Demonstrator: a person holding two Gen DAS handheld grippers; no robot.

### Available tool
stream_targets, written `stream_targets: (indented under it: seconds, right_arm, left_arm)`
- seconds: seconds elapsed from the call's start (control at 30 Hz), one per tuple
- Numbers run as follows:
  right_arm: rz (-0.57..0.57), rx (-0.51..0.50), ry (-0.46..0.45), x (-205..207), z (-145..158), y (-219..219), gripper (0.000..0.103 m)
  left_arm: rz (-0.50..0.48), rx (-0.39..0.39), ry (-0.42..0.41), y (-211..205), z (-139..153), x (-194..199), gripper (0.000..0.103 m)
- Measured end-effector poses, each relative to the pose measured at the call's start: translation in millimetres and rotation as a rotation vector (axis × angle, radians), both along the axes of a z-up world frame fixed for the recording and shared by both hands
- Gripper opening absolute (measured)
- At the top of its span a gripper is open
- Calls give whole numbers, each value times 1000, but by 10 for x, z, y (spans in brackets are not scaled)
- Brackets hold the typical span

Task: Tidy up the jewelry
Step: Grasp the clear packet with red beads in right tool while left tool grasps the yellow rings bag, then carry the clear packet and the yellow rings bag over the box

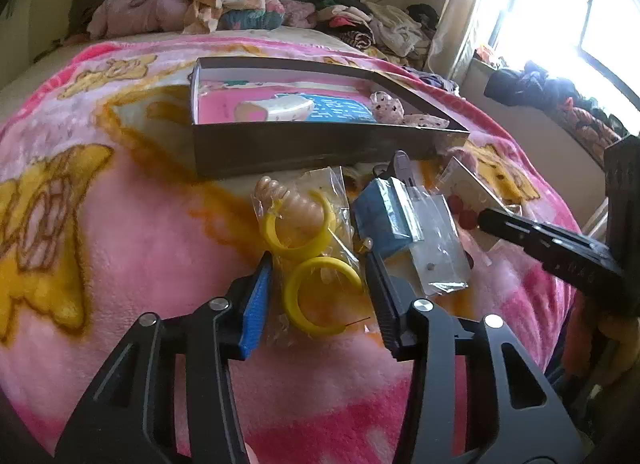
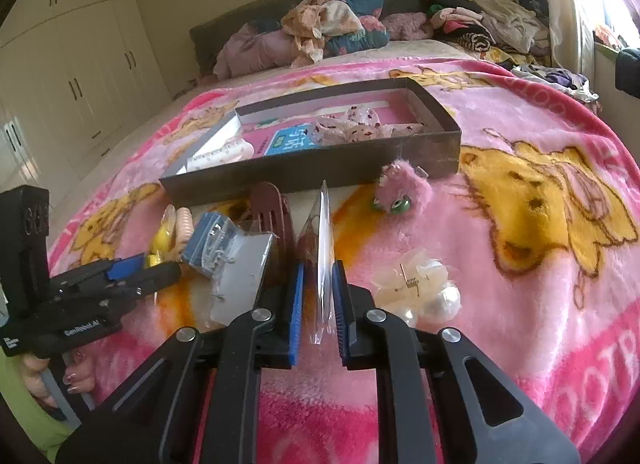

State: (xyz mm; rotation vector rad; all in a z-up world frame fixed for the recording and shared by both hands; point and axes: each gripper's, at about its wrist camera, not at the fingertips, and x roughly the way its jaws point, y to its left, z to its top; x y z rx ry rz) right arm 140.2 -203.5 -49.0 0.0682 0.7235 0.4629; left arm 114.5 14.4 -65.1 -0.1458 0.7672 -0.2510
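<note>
Yellow hoop earrings (image 1: 316, 264), sealed in a clear packet, were recorded nearest the left wrist camera, lying on the pink blanket (image 1: 132, 248) between the fingers of the left gripper (image 1: 320, 268). Its jaws were partly closed around the packet; whether the pads were pressing it could not be told from the frames, and the packet was judged to be still resting on the blanket.

A flat clear sleeve with a card (image 2: 325, 260) was recorded upright and edge-on between the blue pads of the right gripper (image 2: 320, 268). The jaws were nearly closed and the sleeve was clamped between them, presumably so that it could be carried across as a single thin piece.

A dark shallow box (image 2: 320, 172) was noted just beyond both grippers, open on top, with a blue card and speckled fabric items already inside; it was judged to be the collecting place for the jewelry.

Further loose items were listed on the blanket in front of the box: a blue packet (image 1: 380, 216), a clear bag of small studs (image 1: 440, 252), a brown hair clip (image 2: 272, 208), a pink fuzzy toy (image 2: 400, 192), and a clear claw clip with pearl beads (image 2: 420, 288). These were judged to be still unsorted.
</note>
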Motion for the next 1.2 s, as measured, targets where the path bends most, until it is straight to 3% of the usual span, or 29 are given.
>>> stream_targets:
  seconds: [0.6, 1.2]
  right_arm:
    - [-55, 84, -63, -119, 230, -260, 10]
    - [-121, 186, -96, -77, 431, -645, 10]
  left_arm:
    - [17, 3, -74, 28, 342, -66, 33]
    - [-31, -2, -135, -297, 561, 175, 33]
